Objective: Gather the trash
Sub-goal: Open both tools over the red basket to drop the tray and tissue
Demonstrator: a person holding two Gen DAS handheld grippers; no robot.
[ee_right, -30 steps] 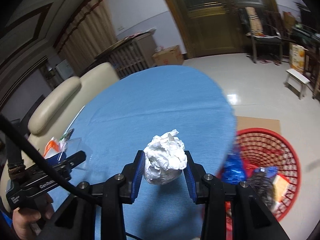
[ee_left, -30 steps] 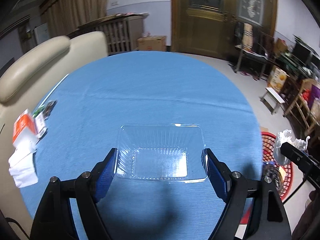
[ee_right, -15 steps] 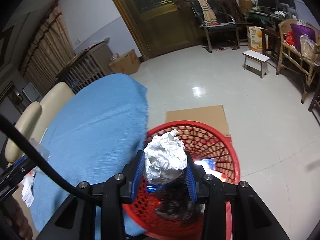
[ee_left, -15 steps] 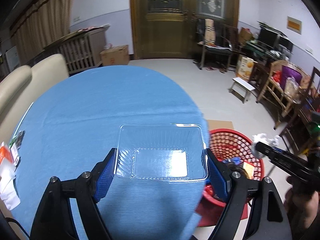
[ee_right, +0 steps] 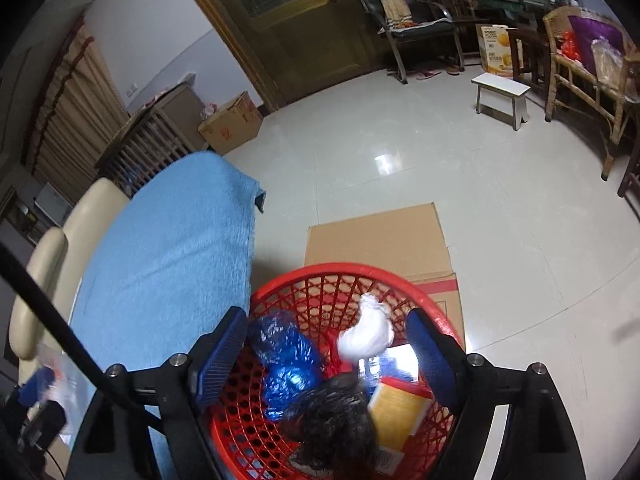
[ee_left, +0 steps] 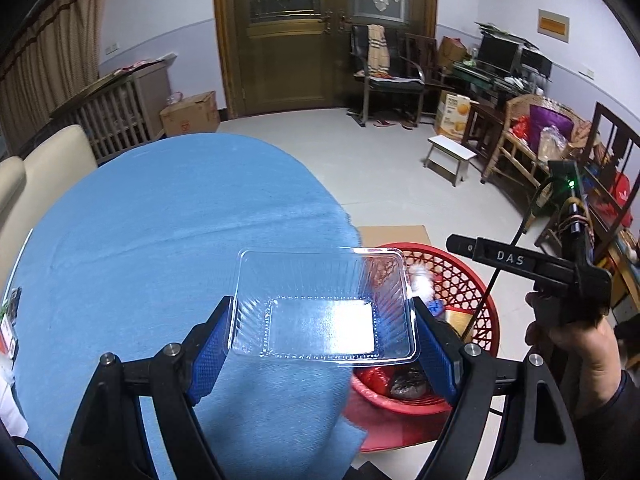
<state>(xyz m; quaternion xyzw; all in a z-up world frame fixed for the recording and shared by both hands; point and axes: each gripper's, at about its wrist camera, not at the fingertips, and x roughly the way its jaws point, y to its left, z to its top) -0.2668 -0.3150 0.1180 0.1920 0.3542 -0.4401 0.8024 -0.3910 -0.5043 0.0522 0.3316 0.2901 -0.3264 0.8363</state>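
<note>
My left gripper (ee_left: 322,330) is shut on a clear plastic tray (ee_left: 324,308) and holds it over the right edge of the blue table (ee_left: 160,240), partly above the red mesh basket (ee_left: 460,280). My right gripper (ee_right: 326,346) is open directly above the red basket (ee_right: 332,272). A crumpled white paper ball (ee_right: 366,334) sits free between its fingers, inside the basket. The basket also holds a blue bag (ee_right: 288,360), a black bag (ee_right: 332,412) and a yellow box (ee_right: 396,408). The right gripper (ee_left: 516,260) shows in the left wrist view, in a hand.
A flat cardboard sheet (ee_right: 380,236) lies under the basket on the tiled floor. A cream sofa (ee_left: 36,160) borders the table's left. Paper and wrappers (ee_left: 8,320) lie at the table's left edge. A white stool (ee_right: 502,92) and chairs stand farther off.
My right gripper opened over the basket and the white paper ball dropped out of it. My left gripper carried the clear tray to the right, to the table edge beside the basket.
</note>
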